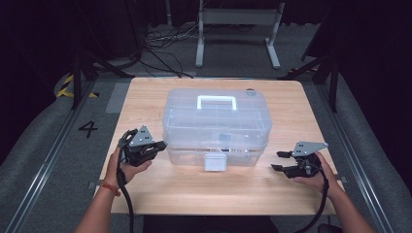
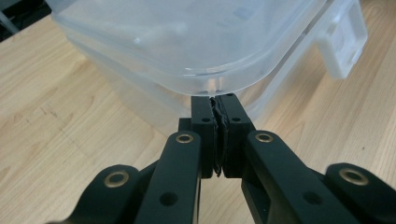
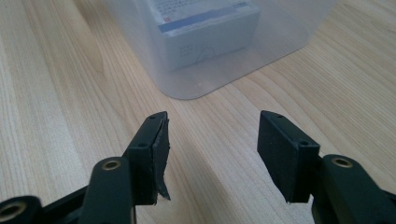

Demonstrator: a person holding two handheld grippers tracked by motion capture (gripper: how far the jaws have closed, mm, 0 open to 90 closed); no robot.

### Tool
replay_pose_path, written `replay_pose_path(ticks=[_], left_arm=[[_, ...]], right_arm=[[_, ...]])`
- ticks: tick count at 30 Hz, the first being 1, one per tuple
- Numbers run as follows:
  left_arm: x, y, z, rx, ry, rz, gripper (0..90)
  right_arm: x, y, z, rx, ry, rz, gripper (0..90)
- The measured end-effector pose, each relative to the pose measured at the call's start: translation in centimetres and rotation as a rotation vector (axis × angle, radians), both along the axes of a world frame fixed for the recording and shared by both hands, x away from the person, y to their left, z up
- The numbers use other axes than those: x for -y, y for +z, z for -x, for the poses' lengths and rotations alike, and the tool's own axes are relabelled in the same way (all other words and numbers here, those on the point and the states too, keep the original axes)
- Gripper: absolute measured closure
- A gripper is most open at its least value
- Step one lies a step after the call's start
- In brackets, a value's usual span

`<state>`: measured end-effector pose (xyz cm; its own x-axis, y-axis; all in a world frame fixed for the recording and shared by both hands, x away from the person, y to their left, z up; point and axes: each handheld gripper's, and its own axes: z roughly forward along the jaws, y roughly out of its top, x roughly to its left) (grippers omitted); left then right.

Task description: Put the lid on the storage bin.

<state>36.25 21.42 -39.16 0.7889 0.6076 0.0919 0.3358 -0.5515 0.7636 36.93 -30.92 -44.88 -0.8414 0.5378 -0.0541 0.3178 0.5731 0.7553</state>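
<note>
My grippers: left gripper point(image 1: 158, 145) and right gripper point(image 1: 280, 160) black, brass-ringed pivots, grey three-cornered top plates, black cables trailing. Red band on my left wrist, no sleeves.

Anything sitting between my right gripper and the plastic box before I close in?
Nothing visible. The right gripper is open, with bare table running straight from it to the corner of the clear plastic box. The left gripper is shut, at the box's other corner.

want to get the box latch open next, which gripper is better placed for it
Probably right: the right gripper is open and free, facing the storage box. The left gripper is shut, pressed against the box's corner. The latch sits between them.
</note>
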Motion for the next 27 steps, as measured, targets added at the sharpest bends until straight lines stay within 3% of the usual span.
replay_pose_path(ticks=[10, 16, 26, 27], left_arm=[[-0.4, -0.8, 0.3, -0.017, 0.008, -0.003, 85.1], [-0.4, -0.9, 0.7, -0.018, 0.006, -0.001, 79.4], [-0.4, -1.0, 1.5, -0.014, 0.018, -0.057, 69.5], [-0.4, -1.1, 1.6, -0.013, 0.025, -0.077, 68.2]], right_arm=[[-0.1, 0.0, 0.0, -0.003, 0.003, 0.0, 44.5], [-0.1, 0.3, 0.2, 0.011, 0.008, 0.011, 44.1], [0.5, 1.6, 0.5, 0.045, 0.007, 0.025, 42.6], [0.5, 1.7, 0.5, 0.047, 0.005, 0.027, 42.5]])
